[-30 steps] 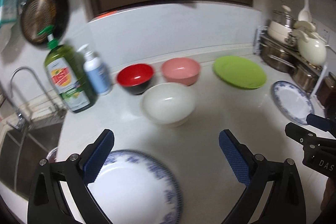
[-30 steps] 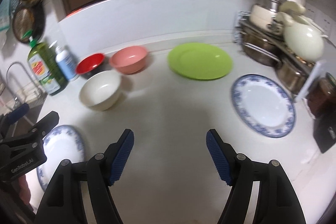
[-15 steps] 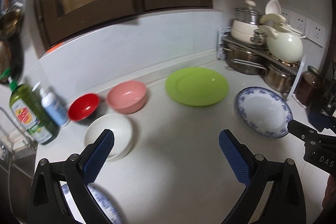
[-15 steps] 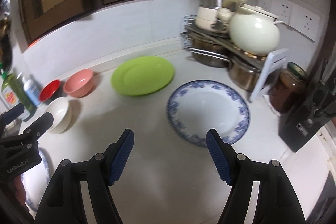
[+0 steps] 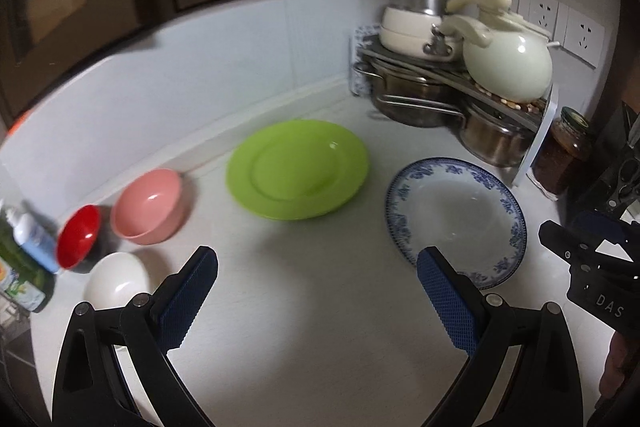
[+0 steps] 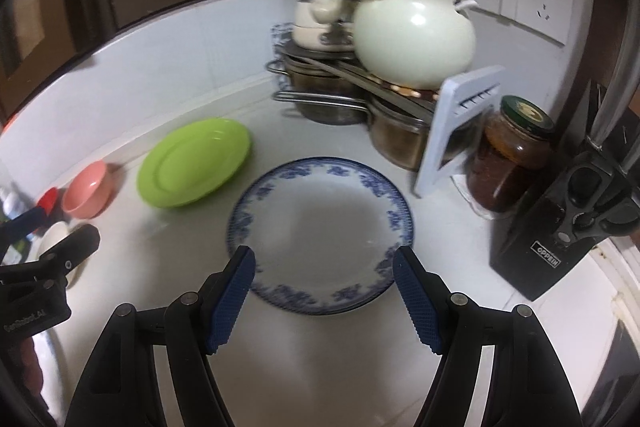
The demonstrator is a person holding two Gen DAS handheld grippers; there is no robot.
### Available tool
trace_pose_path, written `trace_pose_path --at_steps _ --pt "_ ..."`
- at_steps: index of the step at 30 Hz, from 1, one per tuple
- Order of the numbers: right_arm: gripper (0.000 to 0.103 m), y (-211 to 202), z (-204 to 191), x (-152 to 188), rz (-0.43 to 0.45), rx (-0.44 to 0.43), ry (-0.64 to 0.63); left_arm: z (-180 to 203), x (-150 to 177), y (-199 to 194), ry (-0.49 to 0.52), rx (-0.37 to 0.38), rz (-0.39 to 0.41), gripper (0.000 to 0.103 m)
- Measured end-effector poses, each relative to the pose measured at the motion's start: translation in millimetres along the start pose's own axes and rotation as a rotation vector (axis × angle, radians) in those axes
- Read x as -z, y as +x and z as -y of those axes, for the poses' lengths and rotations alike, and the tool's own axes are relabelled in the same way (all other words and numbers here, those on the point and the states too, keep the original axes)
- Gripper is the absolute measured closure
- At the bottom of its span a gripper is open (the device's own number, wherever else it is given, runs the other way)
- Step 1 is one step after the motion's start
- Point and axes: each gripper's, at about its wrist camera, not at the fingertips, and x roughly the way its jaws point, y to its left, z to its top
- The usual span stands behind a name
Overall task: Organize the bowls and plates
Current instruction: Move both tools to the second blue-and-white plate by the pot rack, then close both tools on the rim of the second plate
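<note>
Both tools are spread wide and hold nothing. The right tool (image 6: 324,269) hovers over the near rim of the glossy blue-patterned plate (image 6: 320,227) on the white table (image 6: 328,347). The left tool (image 5: 318,281) hangs above bare table, near the smooth round green plate (image 5: 296,169).

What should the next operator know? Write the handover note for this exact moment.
Left tongs: open, empty, above bare counter.
Right tongs: open, empty, lined up on the blue-rimmed plate.
Green plate lies flat beside it; pink bowl, red bowl and white bowl sit separately further left.
Done: nothing stacked.
Left: gather the plates, nest the bowls.
</note>
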Motion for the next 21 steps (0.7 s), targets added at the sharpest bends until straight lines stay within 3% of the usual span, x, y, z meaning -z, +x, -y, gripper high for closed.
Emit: trace_pose_path --at_steps 21 --pt "0.031 104 67 -5 -0.119 0.08 0.118 65 -29 129 0.064 0.086 -0.17 0.007"
